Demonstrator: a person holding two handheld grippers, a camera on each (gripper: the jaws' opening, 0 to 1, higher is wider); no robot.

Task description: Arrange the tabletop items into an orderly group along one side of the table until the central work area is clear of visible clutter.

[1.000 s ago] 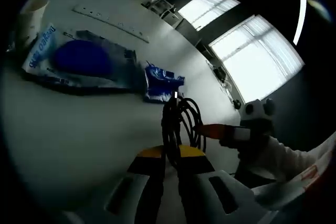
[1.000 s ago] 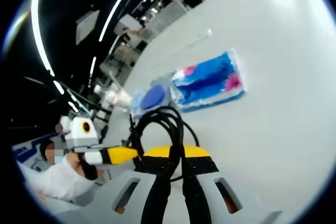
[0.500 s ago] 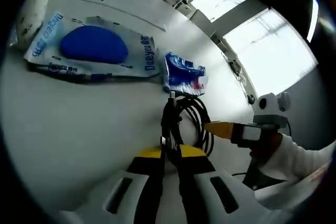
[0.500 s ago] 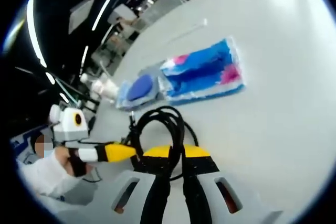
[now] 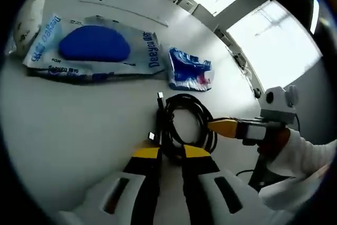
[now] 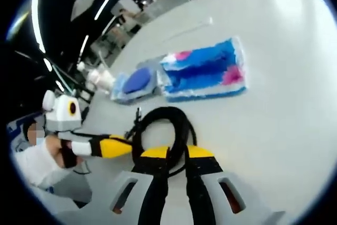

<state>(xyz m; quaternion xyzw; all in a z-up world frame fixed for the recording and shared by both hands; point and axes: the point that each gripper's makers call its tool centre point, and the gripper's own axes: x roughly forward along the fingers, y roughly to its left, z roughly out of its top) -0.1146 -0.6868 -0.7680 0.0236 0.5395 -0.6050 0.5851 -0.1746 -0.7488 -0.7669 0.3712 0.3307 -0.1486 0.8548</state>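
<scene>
Black cable coil [image 5: 184, 125], lying on white table [image 5: 73, 125] directly ahead of left claw [image 5: 171, 152], whose jaws stand spread with the coil's near loop between the tips. Right claw [image 6: 177, 152] pinching the coil's near side [image 6: 167, 130], jaws pressed together. Beyond both claws: blue wipes pack [image 5: 95, 48], small blue packet [image 5: 190, 70], well apart from the coil.

Bare table [image 5: 63, 130] left of the cable coil [image 5: 184, 125] gives free passage. Wipes pack [image 5: 89, 51] and small blue pouch [image 5: 189, 69] block beyond the coil; the right gripper [image 5: 224, 127] crowds its right side.
</scene>
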